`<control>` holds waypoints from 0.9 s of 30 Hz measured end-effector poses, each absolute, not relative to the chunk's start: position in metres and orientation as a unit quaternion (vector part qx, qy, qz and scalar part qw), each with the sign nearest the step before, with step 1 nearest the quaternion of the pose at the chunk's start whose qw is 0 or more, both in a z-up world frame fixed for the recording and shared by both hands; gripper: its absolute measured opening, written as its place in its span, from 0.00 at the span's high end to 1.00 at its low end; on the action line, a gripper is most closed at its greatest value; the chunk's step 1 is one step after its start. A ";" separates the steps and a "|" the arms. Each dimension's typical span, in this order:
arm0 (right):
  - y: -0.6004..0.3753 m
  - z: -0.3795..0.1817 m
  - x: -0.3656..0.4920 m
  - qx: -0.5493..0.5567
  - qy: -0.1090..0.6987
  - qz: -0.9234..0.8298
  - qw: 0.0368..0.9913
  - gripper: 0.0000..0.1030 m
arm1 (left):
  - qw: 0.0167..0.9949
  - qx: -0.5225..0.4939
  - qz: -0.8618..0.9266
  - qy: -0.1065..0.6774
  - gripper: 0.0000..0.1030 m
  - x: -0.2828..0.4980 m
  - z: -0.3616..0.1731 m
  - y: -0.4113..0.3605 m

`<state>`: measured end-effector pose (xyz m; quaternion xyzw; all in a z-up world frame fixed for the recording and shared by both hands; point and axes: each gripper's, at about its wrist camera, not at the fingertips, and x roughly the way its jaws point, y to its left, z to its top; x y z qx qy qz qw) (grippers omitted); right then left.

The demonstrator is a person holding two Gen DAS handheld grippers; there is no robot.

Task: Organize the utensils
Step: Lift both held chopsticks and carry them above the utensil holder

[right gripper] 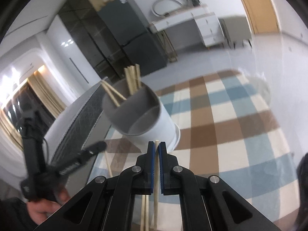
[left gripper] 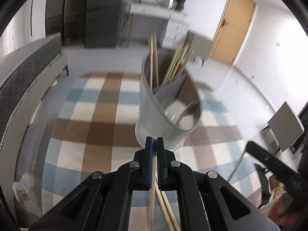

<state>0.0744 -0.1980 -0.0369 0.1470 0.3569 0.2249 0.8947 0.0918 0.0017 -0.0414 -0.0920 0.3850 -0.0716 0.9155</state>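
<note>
A glass tabletop (left gripper: 80,173) carries everything, and through it the checked rug (left gripper: 100,104) of brown, blue and cream squares shows plainly. On the glass stands one pale grey utensil holder (left gripper: 154,115), round, wider at the rim than at the base and split inside by partitions; it leans in both views because of the fisheye lens.

In its far compartments stand two groups of bamboo chopsticks (left gripper: 175,63). From the right wrist view two lean left and about four stand upright, though motion blur makes an exact count uncertain. In the nearest compartment a metal utensil (left gripper: 186,109) lies against the wall; only a blurred handle shows, so its kind cannot be told.

The left gripper (left gripper: 154,144) has its jaws pressed together on loose chopsticks (left gripper: 154,192): at least three pale sticks run back under the fingers and off the bottom edge, their ends hidden. The tips sit just in front of the holder's base.

The right gripper (right gripper: 156,148) has its jaws pinched on one chopstick (right gripper: 156,173), whose square tip pokes just past the blue pads. Two more sticks (right gripper: 144,211) lie beneath, seen through the gaps and cut off below. Another stick (right gripper: 108,163) lies on the glass beside the left gripper, which shows there blurred.
</note>
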 end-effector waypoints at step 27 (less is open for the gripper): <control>-0.175 0.006 0.024 0.083 0.273 0.206 0.936 0.97 | 0.909 -0.091 -0.145 0.381 1.00 0.059 -0.012 0.016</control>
